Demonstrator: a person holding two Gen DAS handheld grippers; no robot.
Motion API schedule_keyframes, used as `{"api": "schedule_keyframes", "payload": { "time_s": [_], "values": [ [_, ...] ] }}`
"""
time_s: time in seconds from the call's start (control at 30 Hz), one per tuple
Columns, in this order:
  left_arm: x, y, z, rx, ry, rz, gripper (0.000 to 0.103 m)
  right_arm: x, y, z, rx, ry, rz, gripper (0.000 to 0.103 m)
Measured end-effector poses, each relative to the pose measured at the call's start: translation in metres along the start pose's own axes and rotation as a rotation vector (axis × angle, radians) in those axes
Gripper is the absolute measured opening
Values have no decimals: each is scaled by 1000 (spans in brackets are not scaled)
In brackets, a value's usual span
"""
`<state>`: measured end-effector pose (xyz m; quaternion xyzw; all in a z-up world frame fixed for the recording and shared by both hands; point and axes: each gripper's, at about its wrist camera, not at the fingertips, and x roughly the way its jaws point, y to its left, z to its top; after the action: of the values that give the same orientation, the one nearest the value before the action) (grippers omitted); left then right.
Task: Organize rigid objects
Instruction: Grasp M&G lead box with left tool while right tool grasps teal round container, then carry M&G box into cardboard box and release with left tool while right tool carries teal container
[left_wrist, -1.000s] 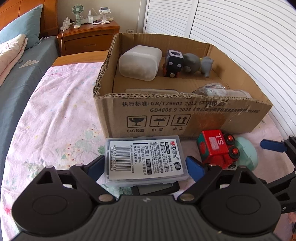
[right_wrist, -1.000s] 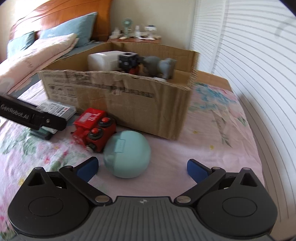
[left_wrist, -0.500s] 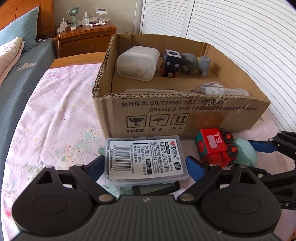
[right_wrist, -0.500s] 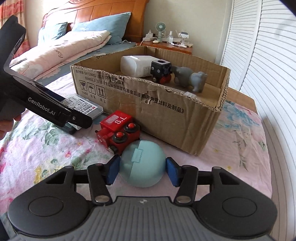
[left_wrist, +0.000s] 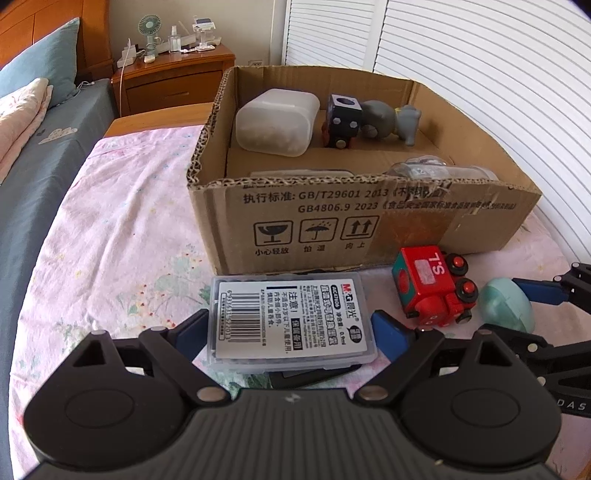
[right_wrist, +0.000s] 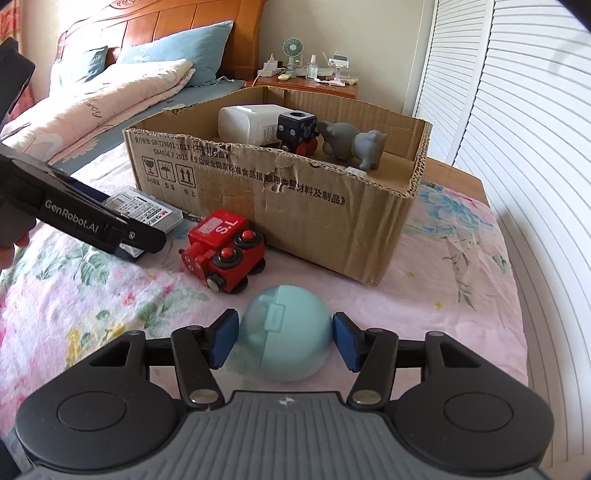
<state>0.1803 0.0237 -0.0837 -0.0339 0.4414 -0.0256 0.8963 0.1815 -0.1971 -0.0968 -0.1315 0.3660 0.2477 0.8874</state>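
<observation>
My left gripper (left_wrist: 291, 328) is shut on a clear plastic case with a white barcode label (left_wrist: 291, 317), held over a dark flat object (left_wrist: 314, 374). My right gripper (right_wrist: 282, 341) is shut on a pale teal round case (right_wrist: 286, 338), which also shows in the left wrist view (left_wrist: 506, 308). A red toy train (right_wrist: 223, 253) lies on the floral sheet between them, in front of the cardboard box (left_wrist: 369, 221). The box holds a white tub (left_wrist: 277, 123), a dark toy train (left_wrist: 341, 122), a grey elephant (left_wrist: 391, 122) and a clear bottle (left_wrist: 439, 170).
The box stands on a pink floral sheet (left_wrist: 122, 236) over a bed. A wooden nightstand (left_wrist: 173, 77) with a small fan stands behind. White louvred doors (right_wrist: 524, 110) run along the right. Pillows and a quilt (right_wrist: 110, 96) lie at the left.
My right gripper has closed on the teal case and lifted, with the view rising. My left gripper has stayed shut on the labelled case, nearly still.
</observation>
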Motion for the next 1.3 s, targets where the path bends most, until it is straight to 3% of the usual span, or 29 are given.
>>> {"api": "schedule_keyframes", "payload": {
  "time_s": [0.23,0.5,0.73,0.93,1.0,1.3],
  "values": [
    [-2,3,1,14,2,-17,91,-1,0,1,34,13,-15,58],
    [-17,3,6,102,-3,-43,91,-6,1,5,16,20,-33,57],
    [-37,2,9,164,37,-103,91,-20,4,8,-35,29,-37,48],
    [-47,-3,7,210,19,-104,91,-20,6,7,-44,30,-36,53],
    [-49,-4,7,211,18,-114,91,-18,4,6,-30,27,-23,59],
    [-54,-5,7,219,17,-124,91,-5,-8,0,19,54,22,59]
  ]
}}
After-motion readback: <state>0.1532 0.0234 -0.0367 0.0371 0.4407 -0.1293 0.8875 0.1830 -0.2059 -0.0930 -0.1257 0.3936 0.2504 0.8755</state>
